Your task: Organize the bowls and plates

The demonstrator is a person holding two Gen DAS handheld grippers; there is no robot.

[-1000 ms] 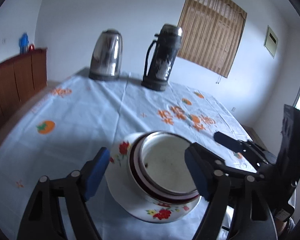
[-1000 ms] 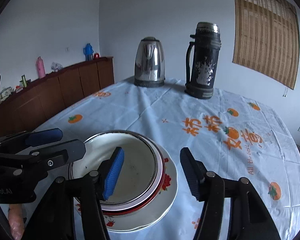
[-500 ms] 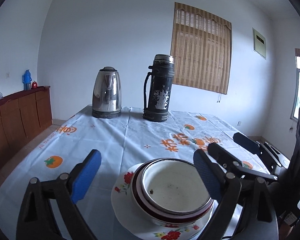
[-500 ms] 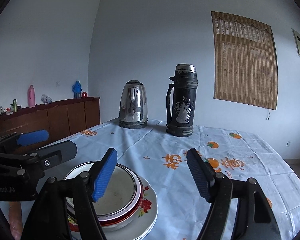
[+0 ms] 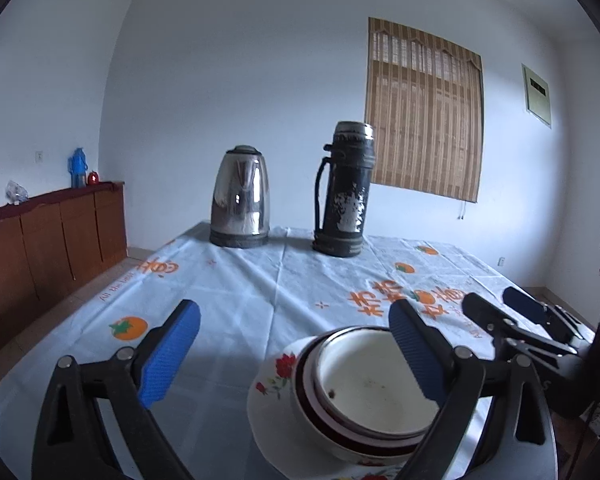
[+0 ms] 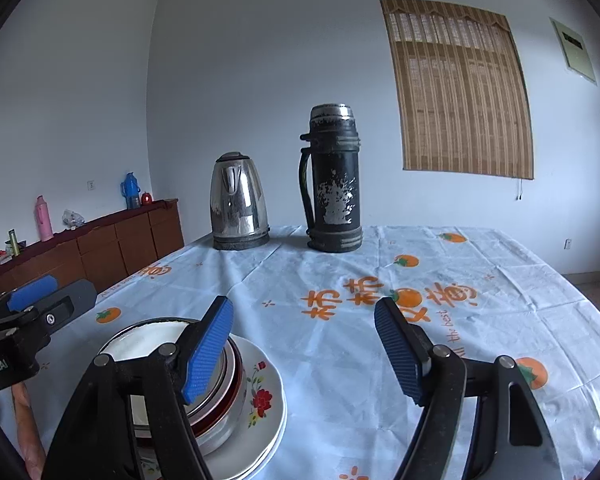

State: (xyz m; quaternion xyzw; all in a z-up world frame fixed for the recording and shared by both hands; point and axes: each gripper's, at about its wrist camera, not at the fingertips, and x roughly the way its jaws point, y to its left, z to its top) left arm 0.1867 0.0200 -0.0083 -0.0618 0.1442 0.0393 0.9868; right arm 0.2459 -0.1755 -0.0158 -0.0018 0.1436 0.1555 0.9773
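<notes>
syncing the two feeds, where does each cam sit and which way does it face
Left wrist: on the left gripper, facing across the table at kettle and flask; own open fingers and the right gripper show.
Right wrist: on the right gripper, same heading; the left gripper shows at left.
Both share the dish stack, kettle, flask, blind.

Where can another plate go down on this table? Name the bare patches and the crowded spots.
Bare cloth runs from the stacked dishes back to the kettle and flask. The table's right side beside the right gripper is bare too. It is crowded around the stack, where the left gripper also sits.
</notes>
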